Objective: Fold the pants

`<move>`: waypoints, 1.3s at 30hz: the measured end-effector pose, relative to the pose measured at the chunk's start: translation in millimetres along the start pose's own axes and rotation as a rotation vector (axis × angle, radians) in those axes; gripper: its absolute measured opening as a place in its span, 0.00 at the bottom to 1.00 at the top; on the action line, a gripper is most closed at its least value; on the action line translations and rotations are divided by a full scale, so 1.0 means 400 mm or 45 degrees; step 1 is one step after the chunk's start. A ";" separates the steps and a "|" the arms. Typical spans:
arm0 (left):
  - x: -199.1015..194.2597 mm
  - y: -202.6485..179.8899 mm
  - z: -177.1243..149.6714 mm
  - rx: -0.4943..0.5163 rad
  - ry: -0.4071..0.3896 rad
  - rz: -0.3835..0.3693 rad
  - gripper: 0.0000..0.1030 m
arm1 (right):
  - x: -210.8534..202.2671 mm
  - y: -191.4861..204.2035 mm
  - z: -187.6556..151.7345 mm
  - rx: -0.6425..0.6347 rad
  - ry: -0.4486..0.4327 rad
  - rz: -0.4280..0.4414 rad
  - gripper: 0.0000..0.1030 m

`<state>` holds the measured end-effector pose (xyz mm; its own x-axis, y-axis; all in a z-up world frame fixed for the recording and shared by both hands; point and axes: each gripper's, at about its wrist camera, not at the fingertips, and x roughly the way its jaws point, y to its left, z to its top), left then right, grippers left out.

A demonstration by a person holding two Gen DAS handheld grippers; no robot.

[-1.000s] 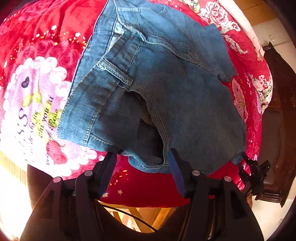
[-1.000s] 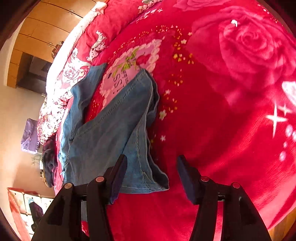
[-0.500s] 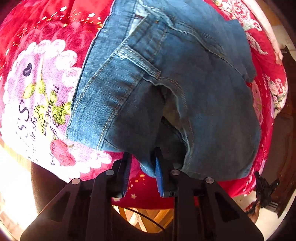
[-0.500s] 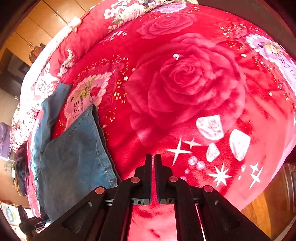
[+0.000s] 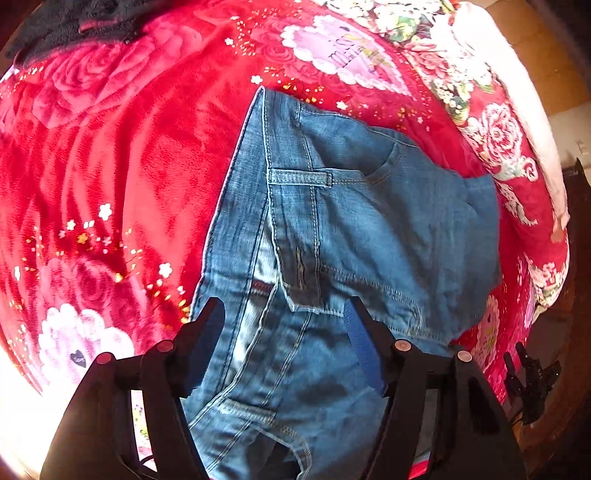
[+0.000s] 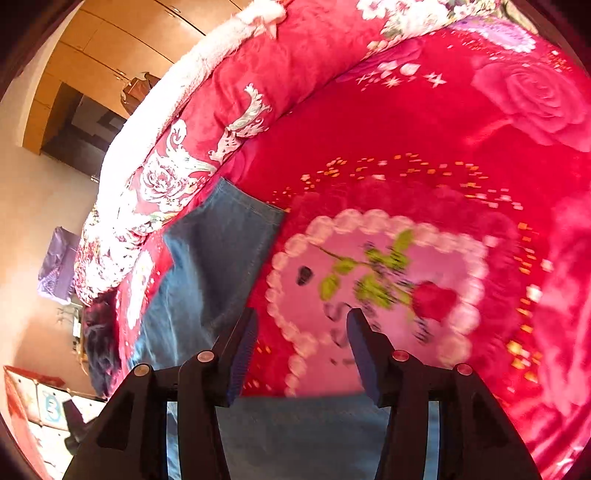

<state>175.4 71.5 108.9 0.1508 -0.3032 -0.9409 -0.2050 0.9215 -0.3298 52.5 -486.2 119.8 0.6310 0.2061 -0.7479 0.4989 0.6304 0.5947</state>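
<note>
The blue denim pants [image 5: 351, 236] lie folded in layers on a red rose-print blanket [image 5: 110, 155]. My left gripper [image 5: 284, 321] is open and hovers over the near part of the pants, holding nothing. In the right wrist view the pants [image 6: 214, 266] lie at the left, and a strip of denim [image 6: 295, 435] shows under the fingers. My right gripper [image 6: 301, 332] is open and empty above a pink heart print [image 6: 376, 295].
A rolled red and white blanket edge [image 5: 517, 147] runs along the right side of the bed. A dark garment [image 5: 74, 22] lies at the far left. Wooden wardrobes [image 6: 92, 66] and floor clutter [image 6: 55, 406] stand beyond the bed.
Both grippers were shut half a second ago and are open now. The left let go of the pants edge after carrying it over; the pants now lie folded further onto the bed.
</note>
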 end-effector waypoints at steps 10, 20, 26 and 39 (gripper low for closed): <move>0.233 -0.063 0.081 0.059 0.046 0.118 0.64 | 0.381 0.116 0.174 0.031 0.048 -0.091 0.27; 0.255 -0.056 0.073 0.075 0.011 0.201 0.57 | 0.258 -0.042 0.164 0.044 -0.001 -0.151 0.15; 0.098 0.054 0.126 -0.023 -0.024 0.066 0.44 | 0.138 -0.041 0.205 0.060 -0.134 -0.099 0.55; 0.181 0.054 0.351 -0.214 0.127 -0.024 0.56 | 0.344 0.202 0.371 -0.313 0.055 -0.198 0.71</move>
<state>317.7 103.5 44.6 0.0611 -0.3506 -0.9345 -0.3627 0.8645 -0.3480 267.9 -518.0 108.8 0.5297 0.1216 -0.8395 0.4253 0.8182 0.3868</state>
